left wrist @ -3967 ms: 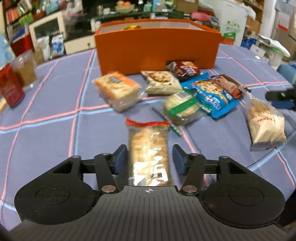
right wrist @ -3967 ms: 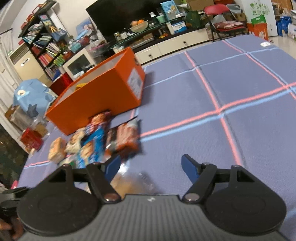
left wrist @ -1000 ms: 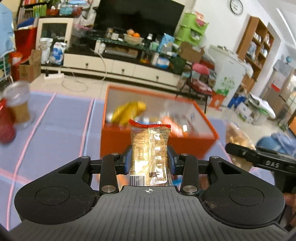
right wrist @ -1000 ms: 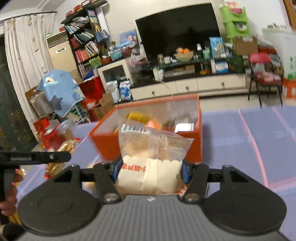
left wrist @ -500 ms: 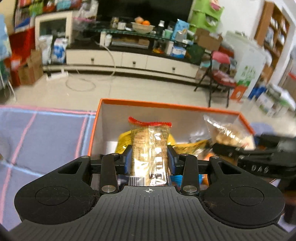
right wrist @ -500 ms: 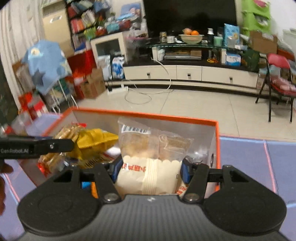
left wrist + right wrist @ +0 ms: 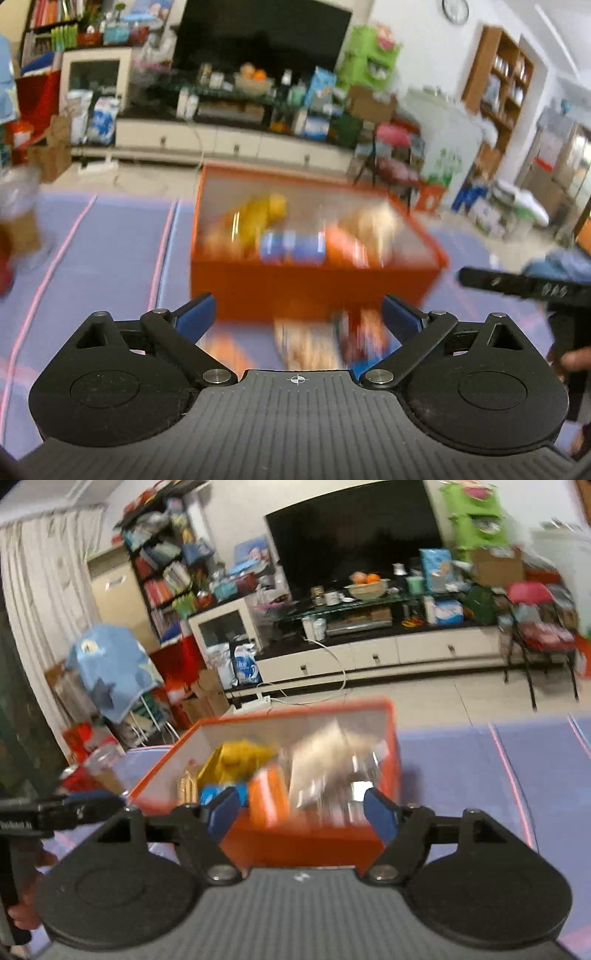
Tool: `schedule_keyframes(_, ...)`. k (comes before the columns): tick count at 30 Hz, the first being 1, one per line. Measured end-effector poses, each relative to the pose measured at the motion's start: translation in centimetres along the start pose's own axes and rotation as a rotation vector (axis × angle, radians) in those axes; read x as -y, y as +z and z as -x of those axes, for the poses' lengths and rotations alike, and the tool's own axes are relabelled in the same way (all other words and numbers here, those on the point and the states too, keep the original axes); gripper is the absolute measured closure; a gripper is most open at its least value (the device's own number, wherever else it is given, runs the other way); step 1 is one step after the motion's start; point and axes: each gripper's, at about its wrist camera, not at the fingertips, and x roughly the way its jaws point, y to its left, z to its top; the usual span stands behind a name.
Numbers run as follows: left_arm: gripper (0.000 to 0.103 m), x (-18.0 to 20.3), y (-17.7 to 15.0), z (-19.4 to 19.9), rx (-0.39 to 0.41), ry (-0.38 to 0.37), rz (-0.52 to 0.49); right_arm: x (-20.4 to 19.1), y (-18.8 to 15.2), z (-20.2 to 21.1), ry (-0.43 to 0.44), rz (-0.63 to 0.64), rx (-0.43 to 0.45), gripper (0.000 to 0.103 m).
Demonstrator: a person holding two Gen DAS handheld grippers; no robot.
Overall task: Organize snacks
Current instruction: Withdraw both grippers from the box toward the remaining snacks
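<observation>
Orange box (image 7: 317, 284) sits on desk (image 7: 110, 251), blue-purple cloth with pink lines. Inside box: yellow bag (image 7: 236, 755), blue packet (image 7: 291, 245), orange packet (image 7: 267, 801), pale clear bag (image 7: 325, 760), all blurred. More snack packets (image 7: 306, 345) lie on desk just in front of box. Left gripper (image 7: 297, 317) jaws spread wide, nothing between. Right gripper (image 7: 301, 812) jaws spread too, empty, hovering at box's near wall.
</observation>
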Motion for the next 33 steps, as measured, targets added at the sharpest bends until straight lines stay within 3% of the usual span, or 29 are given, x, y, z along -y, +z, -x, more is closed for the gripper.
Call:
schedule_keyframes(5,0.033,1.3,-7.2,1.1,-0.126,0.024,-0.004,3.4,-7.5,3.9,-0.088,-0.151,-0.043,0.026)
schedule_keyframes(7,0.035,1.8,-9.3,1.1,-0.168,0.019,0.037,5.1,-7.7,4.1,-0.078,-0.261,-0.059,0.026)
schedule_keyframes(10,0.037,3.1,-10.3,1.1,-0.169,0.003,0.04,5.8,-7.7,4.9,-0.087,-0.255,-0.028,0.026)
schedule_keyframes(13,0.037,5.3,-9.0,0.3,-0.129,-0.006,-0.096,6.5,-7.6,5.3,-0.061,-0.306,-0.029,0.026)
schedule_keyframes(16,0.038,6.9,-7.0,-2.1,-0.134,0.002,-0.334,6.8,-7.9,5.6,-0.009,-0.328,-0.04,0.026)
schedule_keyframes(20,0.04,7.8,-6.2,-5.1,-0.286,-0.101,-0.626,7.6,-7.9,6.6,-0.019,-0.318,-0.04,0.026)
schedule_keyframes(22,0.054,7.4,-6.3,-6.1,-0.374,-0.131,-0.679,7.9,-7.9,6.7,-0.028,-0.323,-0.037,0.026)
schedule_keyframes(23,0.061,6.9,-6.3,-6.1,-0.382,-0.152,-0.657,7.9,-7.8,6.6,-0.031,-0.323,-0.035,0.026)
schedule_keyframes(24,0.085,6.5,-6.2,-6.0,-0.386,-0.157,-0.63,7.9,-7.7,6.6,-0.031,-0.321,-0.033,0.026)
schedule_keyframes(26,0.086,5.8,-6.3,-5.4,-0.375,-0.136,-0.546,7.6,-7.6,6.4,-0.03,-0.305,-0.034,0.026)
schedule_keyframes(30,0.086,4.6,-8.5,-2.3,-0.315,0.055,-0.366,5.9,-7.4,5.7,-0.023,-0.227,-0.048,0.026)
schedule_keyframes(33,0.082,4.1,-10.3,-0.3,-0.263,0.141,-0.247,3.8,-7.4,4.7,-0.014,-0.13,-0.07,0.026)
